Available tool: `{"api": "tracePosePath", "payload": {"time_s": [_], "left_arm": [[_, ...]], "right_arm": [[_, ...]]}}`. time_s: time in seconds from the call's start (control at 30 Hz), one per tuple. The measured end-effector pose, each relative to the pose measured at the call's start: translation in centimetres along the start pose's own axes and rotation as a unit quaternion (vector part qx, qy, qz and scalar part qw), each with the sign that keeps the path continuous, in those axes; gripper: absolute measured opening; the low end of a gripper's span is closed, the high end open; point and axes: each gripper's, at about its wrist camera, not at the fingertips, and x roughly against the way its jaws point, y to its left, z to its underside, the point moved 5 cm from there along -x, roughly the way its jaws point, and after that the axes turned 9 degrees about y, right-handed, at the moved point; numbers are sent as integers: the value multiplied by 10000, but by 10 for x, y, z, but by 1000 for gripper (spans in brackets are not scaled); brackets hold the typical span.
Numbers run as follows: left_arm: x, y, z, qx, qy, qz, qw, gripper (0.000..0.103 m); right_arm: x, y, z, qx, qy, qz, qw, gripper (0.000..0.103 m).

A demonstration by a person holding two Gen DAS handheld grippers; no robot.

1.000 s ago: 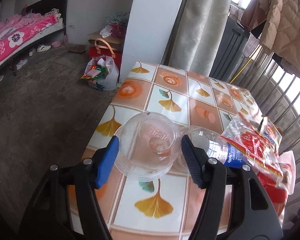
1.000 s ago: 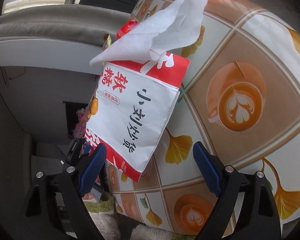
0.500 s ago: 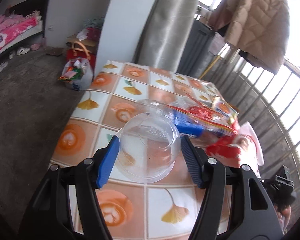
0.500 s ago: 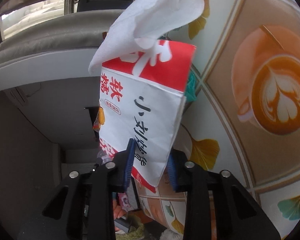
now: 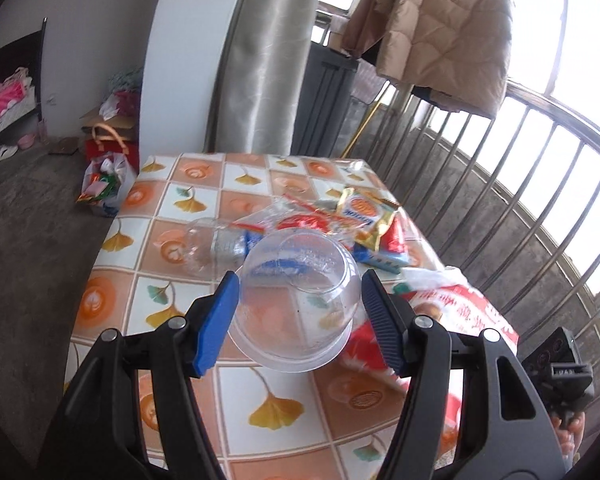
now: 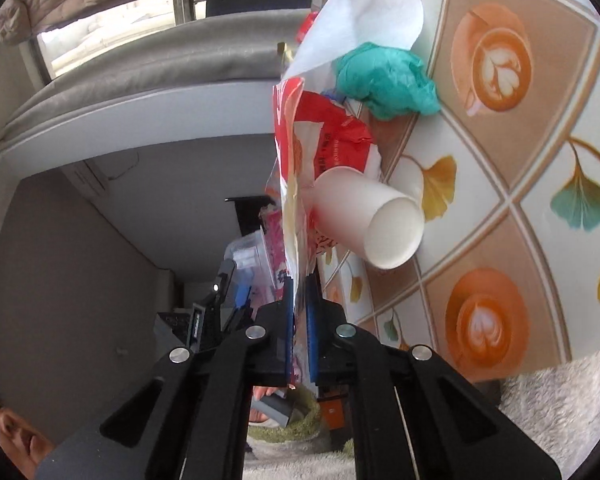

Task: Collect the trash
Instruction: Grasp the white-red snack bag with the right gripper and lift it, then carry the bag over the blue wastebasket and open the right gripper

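While the left tongs point(image 5: 296, 304) are gripping a clear cup point(image 5: 296, 300) above the desk point(image 5: 204, 200), the right tongs point(image 6: 299, 312), having just been closing, are pinching a snack bag point(image 6: 296, 184) at the desk's edge. Bottle point(image 5: 216, 248), wrappers point(image 5: 364, 216) and paper cup point(image 6: 372, 220) are remaining uncollected.

A clear plastic bottle point(image 5: 214, 246) lies mid-table on the tiled-pattern tablecloth table point(image 5: 180, 208). Crinkled snack wrappers point(image 5: 364, 220) lie right of it, toward the right edge. A red-and-white snack bag point(image 5: 460, 304) lies nearer, at that edge.

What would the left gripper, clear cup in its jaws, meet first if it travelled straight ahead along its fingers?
Probably the empty plastic bottle lying on the table just beyond the clear cup in the left gripper, though depth is unclear.
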Motion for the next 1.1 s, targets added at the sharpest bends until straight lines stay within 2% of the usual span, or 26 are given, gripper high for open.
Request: {"api": "tracePosePath", "payload": {"time_s": [0.13, 0.2, 0.33, 0.47, 0.6, 0.67, 0.77, 0.8, 0.9, 1.1], "left_arm": [[6, -28, -7, -219, -92, 84, 9997, 59], [7, -47, -10, -358, -85, 170, 9992, 59], [1, -96, -13, -717, 64, 498, 9962, 59], [-16, -155, -14, -1124, 324, 988, 9882, 59], [-44, -226, -8, -1540, 763, 1618, 9717, 59], [-60, -260, -2, -1744, 984, 1819, 9627, 59], [-91, -308, 11, -2011, 1432, 2055, 9470, 59], [-102, -325, 17, -2077, 1647, 2169, 9395, 59], [-135, -380, 41, -2287, 2226, 2347, 9182, 59], [-207, -460, 90, -2818, 3003, 2320, 8813, 59]], "right_arm": [[-6, 1, 25, 125, 335, 14, 9994, 5], [5, 4, 31, 254, 319, -19, 9992, 5], [43, 18, 41, 683, -203, -194, 9973, 5], [108, 25, 44, 1050, -1087, -78, 9885, 5], [180, 15, 47, 990, -2063, -52, 9734, 5], [216, 6, 50, 858, -2536, 61, 9635, 5], [261, -18, 57, 573, -3119, 266, 9480, 5], [274, -25, 57, 470, -3287, 373, 9425, 5], [310, -51, 51, 123, -3642, 567, 9295, 5], [370, -97, 15, -441, -4064, 1018, 9069, 5]]}}
